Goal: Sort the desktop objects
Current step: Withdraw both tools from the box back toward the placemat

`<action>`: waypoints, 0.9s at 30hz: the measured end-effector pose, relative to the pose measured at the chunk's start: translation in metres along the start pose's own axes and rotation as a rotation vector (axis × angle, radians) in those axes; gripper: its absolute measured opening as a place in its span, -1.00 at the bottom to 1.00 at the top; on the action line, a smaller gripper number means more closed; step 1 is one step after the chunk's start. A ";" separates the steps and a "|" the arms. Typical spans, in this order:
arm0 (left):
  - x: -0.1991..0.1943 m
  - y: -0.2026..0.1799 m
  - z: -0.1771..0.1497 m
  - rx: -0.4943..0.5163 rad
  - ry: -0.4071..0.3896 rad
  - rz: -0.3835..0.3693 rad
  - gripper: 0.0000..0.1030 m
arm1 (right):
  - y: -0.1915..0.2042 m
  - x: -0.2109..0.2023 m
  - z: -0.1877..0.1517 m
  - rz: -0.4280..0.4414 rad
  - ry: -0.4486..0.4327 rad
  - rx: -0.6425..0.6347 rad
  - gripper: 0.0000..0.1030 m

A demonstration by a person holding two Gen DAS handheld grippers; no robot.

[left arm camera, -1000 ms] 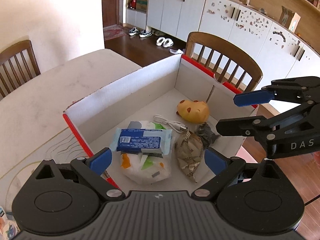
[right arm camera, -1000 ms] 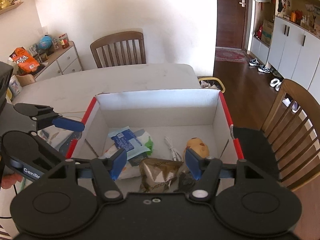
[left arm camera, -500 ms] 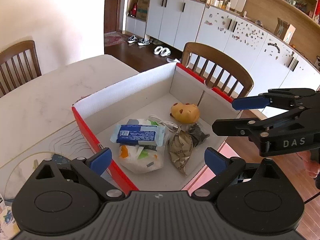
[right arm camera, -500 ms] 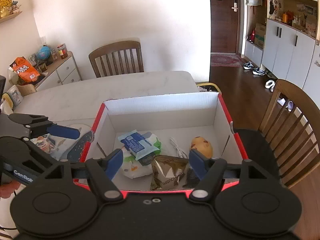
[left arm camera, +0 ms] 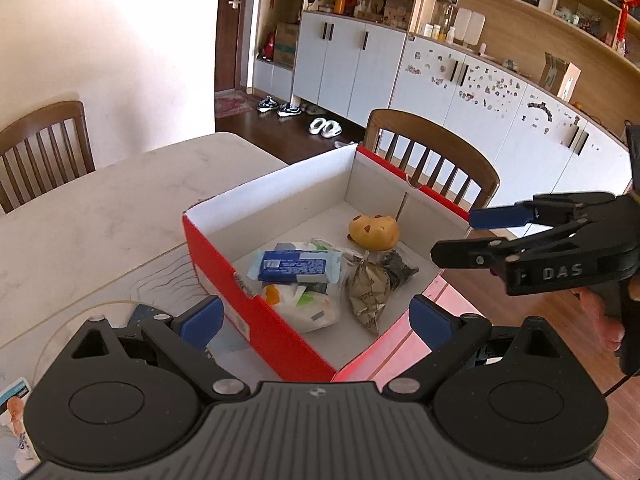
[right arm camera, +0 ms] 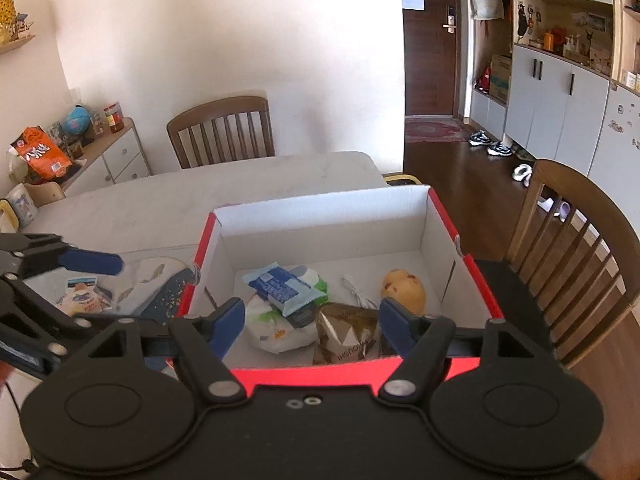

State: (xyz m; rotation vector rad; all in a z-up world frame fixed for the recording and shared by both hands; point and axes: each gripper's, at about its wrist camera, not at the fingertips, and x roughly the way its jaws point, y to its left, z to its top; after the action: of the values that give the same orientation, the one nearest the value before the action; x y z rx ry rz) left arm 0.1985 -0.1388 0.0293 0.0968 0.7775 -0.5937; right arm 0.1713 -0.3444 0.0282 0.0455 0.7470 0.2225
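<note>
2 wooden chairs (right arm camera: 222, 132) (right arm camera: 568, 248) at table; shoes (left arm camera: 280, 106) by white cabinets (left arm camera: 348, 68); orange bag (right arm camera: 40, 154) on sideboard.

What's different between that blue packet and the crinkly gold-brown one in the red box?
The blue packet is flat, rectangular and smooth; the gold-brown packet is crumpled and creased. The blue packet rests on top of a white plastic bag, while the gold-brown packet looks to lie lower, beside that bag. The blue packet has white print on blue, the gold-brown one a dull metallic sheen. Both sit inside the red box.
</note>
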 end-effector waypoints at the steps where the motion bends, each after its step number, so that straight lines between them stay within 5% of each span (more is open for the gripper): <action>1: -0.002 0.002 -0.002 0.000 -0.001 0.002 0.93 | 0.001 0.001 -0.002 0.004 0.007 0.011 0.44; 27: -0.060 0.096 -0.045 -0.090 -0.026 0.071 0.93 | 0.139 0.011 -0.021 0.102 -0.006 -0.165 0.44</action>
State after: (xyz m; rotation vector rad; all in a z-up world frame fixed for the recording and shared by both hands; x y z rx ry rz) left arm 0.1885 -0.0172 0.0254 0.0336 0.7716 -0.4915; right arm 0.1390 -0.2072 0.0218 -0.0723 0.7192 0.3801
